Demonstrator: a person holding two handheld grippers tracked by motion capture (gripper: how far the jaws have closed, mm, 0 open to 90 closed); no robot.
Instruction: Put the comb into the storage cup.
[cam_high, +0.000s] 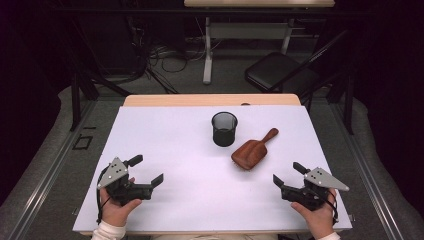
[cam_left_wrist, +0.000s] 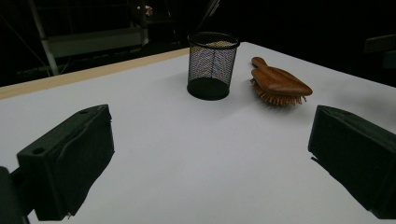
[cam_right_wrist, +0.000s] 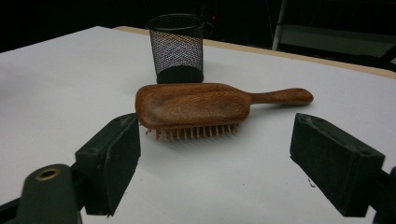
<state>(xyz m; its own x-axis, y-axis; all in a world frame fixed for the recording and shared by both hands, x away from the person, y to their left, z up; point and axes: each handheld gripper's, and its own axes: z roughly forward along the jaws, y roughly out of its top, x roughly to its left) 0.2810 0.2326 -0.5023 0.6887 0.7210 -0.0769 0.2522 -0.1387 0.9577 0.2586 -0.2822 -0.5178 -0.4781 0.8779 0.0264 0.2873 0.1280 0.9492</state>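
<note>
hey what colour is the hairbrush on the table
Reddish-brown wood, back and handle alike; the hairbrush shows best in the right gripper view.

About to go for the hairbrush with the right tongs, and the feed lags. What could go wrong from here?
1. The wooden hairbrush lies bristles down, so it may rock or skid when pinched across its smooth back.
2. The mesh pen cup stands close behind the brush head and looks light; a push forward could tip it.
3. The handle is thin and rounded, so open right tongs might slip off it.
</note>
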